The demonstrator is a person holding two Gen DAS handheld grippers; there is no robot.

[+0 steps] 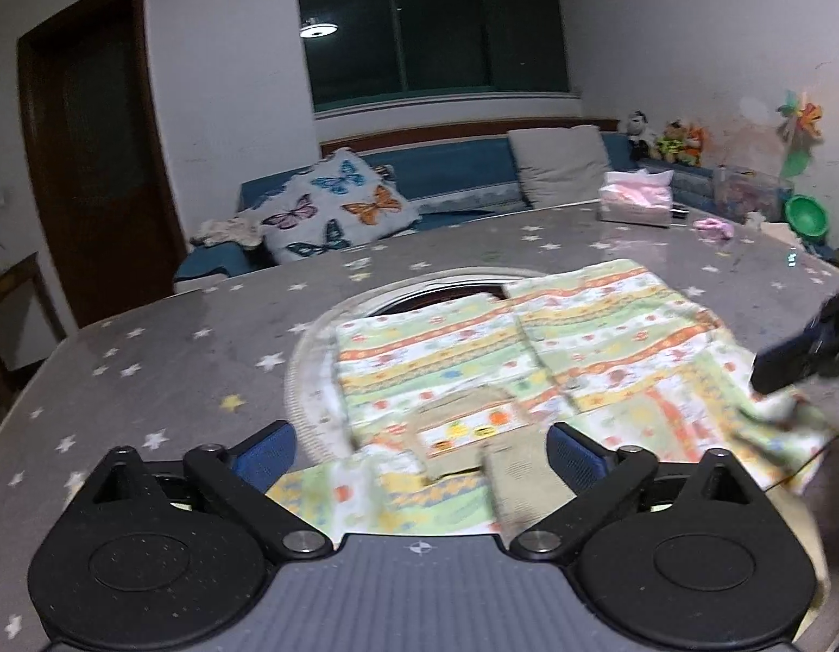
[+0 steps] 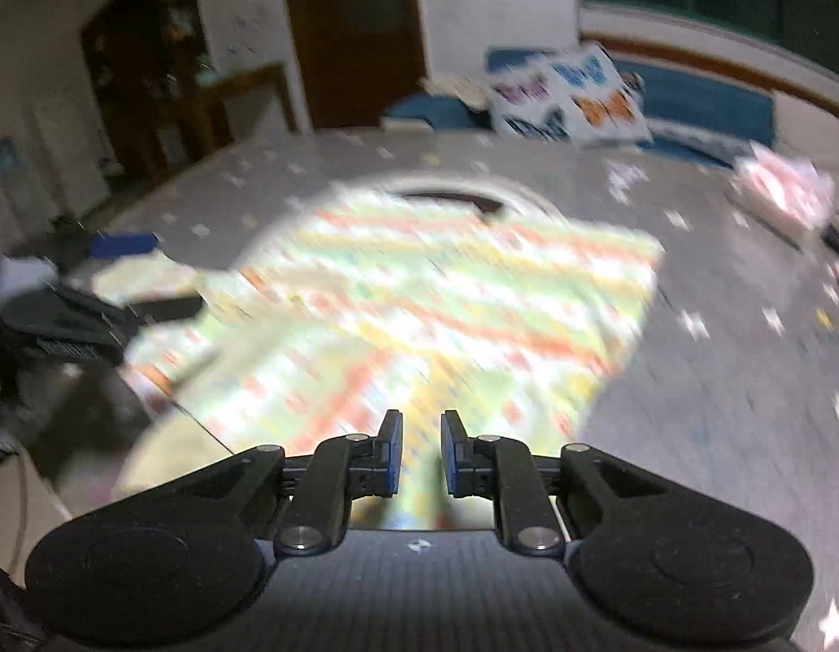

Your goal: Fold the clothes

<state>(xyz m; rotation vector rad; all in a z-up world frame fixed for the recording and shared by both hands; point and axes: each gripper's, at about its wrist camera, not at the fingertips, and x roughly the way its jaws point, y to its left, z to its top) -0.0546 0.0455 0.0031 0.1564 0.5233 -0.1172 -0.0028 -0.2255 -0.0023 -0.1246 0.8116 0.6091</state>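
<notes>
While the left gripper gapes wide over the near hem and the right gripper hangs narrowed and empty, the garment, spread on the table, looks soft, light, best pinched at corners.

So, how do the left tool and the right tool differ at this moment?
The left tool has its blue pads spread wide apart, with the striped patterned garment lying between them; the right tool has its pads close together with only a narrow gap. The left view is fairly sharp, while the right view is motion-blurred. Both tools are above the same garment on the grey star-printed table.
</notes>
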